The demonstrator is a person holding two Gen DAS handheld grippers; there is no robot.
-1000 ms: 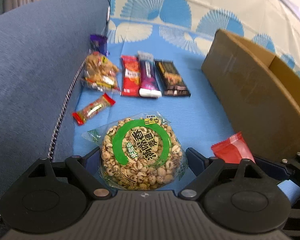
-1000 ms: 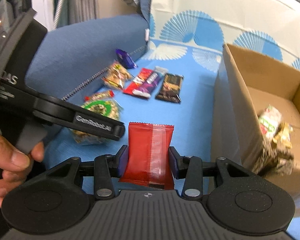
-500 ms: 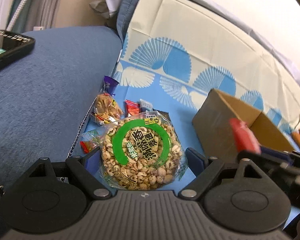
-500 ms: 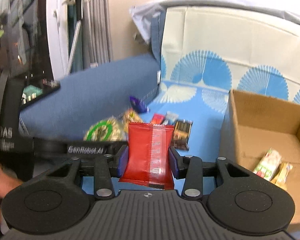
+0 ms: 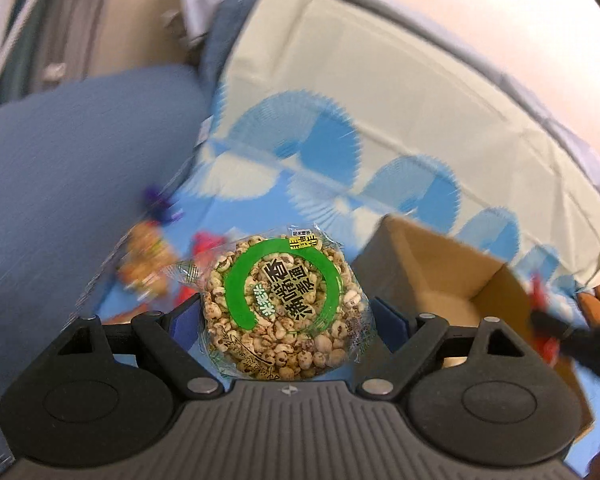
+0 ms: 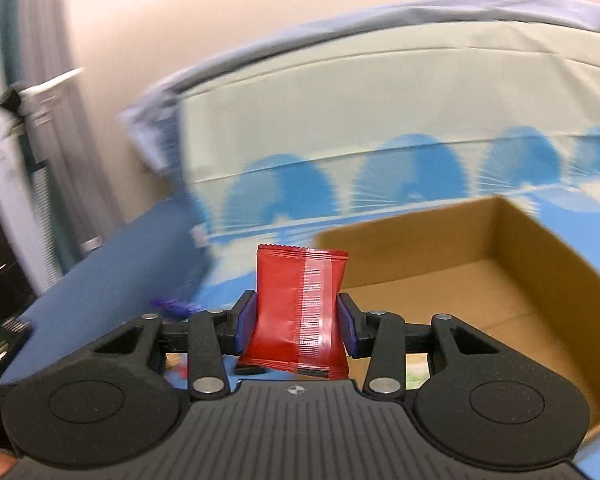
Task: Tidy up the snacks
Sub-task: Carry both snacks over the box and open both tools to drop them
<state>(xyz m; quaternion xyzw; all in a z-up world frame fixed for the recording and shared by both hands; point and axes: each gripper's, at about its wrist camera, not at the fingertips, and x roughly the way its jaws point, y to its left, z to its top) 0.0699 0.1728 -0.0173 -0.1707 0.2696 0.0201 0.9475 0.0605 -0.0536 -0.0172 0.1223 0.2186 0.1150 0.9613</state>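
A round puffed-grain cake (image 5: 286,306) in a clear wrapper with a green ring label is gripped between the wide-set jaws of the left gripper (image 5: 286,316), its edges pressed by the blue pads on either side, and it is carried in the air above the blue patterned cloth (image 5: 324,152). Beyond it, on the cloth beside the blue sofa arm (image 5: 60,184), a few loose snacks (image 5: 148,264) can be made out, though they are too blurred to be told apart. The open cardboard box (image 5: 432,264) is seen to the right of the cake, and at the far right edge of the left wrist view the other gripper's black finger and a smear of red wrapper are caught.

In the right wrist view a red snack packet (image 6: 298,308) is clamped upright between the fingers of the right gripper (image 6: 298,322) (the wrapper is pinched in at its waist). It is held over the near left corner of the cardboard box (image 6: 500,248), whose brown floor is visible behind it
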